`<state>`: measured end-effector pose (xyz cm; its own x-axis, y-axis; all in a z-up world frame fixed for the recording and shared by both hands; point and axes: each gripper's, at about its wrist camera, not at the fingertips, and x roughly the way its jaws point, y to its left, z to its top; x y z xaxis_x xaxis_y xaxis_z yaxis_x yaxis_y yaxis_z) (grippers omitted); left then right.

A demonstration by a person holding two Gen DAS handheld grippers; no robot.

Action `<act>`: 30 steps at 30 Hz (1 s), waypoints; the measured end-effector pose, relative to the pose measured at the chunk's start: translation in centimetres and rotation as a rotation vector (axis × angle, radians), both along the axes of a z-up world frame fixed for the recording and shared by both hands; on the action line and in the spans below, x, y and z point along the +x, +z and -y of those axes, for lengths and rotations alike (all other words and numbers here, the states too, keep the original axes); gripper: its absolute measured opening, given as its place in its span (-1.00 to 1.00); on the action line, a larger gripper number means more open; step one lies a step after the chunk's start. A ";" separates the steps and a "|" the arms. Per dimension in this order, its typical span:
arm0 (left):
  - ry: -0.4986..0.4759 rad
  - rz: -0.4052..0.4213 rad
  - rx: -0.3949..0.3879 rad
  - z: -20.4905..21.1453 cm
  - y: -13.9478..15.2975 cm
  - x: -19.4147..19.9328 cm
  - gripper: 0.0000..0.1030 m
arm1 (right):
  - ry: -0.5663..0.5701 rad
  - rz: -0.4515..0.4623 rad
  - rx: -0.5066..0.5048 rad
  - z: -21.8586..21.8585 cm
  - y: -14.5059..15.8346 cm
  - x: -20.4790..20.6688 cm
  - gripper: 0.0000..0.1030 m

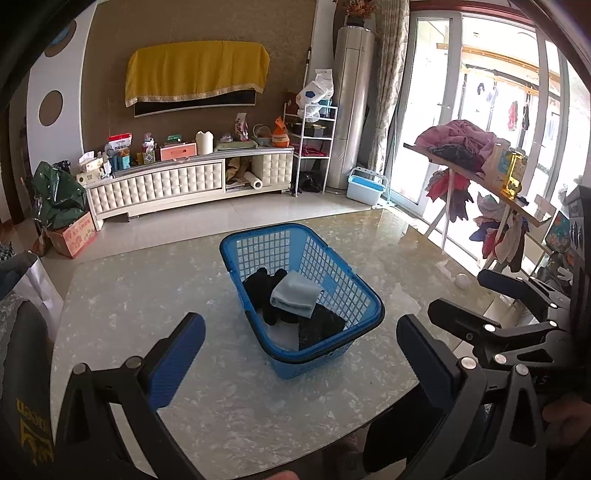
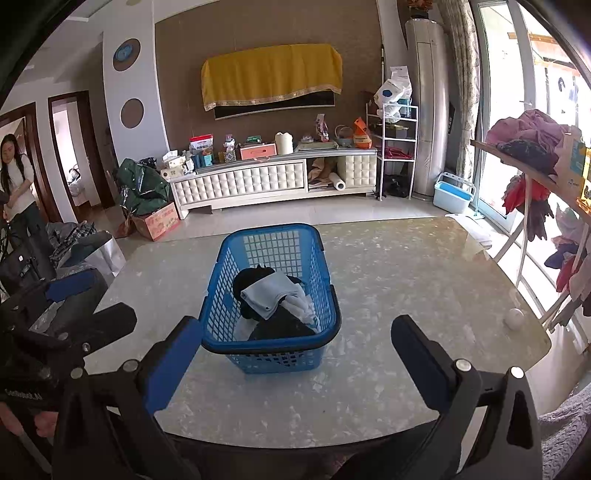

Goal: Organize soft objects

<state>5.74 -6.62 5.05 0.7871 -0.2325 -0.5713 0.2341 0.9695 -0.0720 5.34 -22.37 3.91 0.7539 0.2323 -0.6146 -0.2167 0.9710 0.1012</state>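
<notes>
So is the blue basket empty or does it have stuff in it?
Not empty. The basket holds dark clothes with a folded light cloth on top.

Brown wall straight ahead, with a yellow cloth draped over a dark screen. Below it, a long low cabinet with white tufted fronts; its top is crowded with boxes, bags and a jug. Right of the cabinet: white wire rack, then a tall silver cylinder unit by the curtain. Right wall is glass doors; strong daylight, glare on the pale floor tiles. Marbled table in front. Clothes heaped and hanging on a stand at right. Left: doorways, a person standing there.
</notes>
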 end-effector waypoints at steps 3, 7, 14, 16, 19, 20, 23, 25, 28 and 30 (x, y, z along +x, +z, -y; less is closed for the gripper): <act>0.007 0.000 -0.004 0.0 0.1 -0.1 1.00 | 0.000 -0.002 0.001 0.0 0.0 -0.1 1.00; 0.015 -0.001 -0.002 -0.1 0.2 -0.1 1.00 | 0.000 -0.004 0.000 0.1 0.0 0.0 1.00; 0.008 -0.007 -0.002 0.1 0.1 -0.1 1.00 | 0.005 -0.012 0.001 -0.2 0.0 -0.4 1.00; 0.003 -0.007 -0.003 0.2 0.2 -0.1 1.00 | 0.005 -0.011 0.002 -0.2 0.1 -0.5 1.00; -0.003 -0.007 -0.006 0.2 0.2 -0.2 1.00 | 0.005 -0.011 0.001 -0.2 0.1 -0.6 1.00; -0.004 -0.007 -0.005 0.2 0.2 -0.2 1.00 | 0.005 -0.011 0.001 -0.3 0.1 -0.6 1.00; -0.002 -0.007 0.000 0.2 0.2 -0.2 1.00 | 0.006 -0.012 0.001 -0.3 0.1 -0.6 1.00; -0.001 -0.006 -0.002 0.2 0.2 -0.3 1.00 | 0.005 -0.013 0.001 -0.2 0.2 -0.6 1.00; -0.002 -0.007 -0.002 0.2 0.2 -0.3 1.00 | 0.007 -0.011 0.003 -0.2 0.2 -0.6 1.00; -0.002 -0.007 -0.003 0.2 0.2 -0.3 1.00 | 0.009 -0.013 0.003 -0.2 0.2 -0.7 1.00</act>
<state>5.44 -6.81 5.27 0.7827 -0.2357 -0.5761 0.2352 0.9689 -0.0769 4.66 -22.15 4.15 0.7437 0.2410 -0.6236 -0.2237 0.9687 0.1075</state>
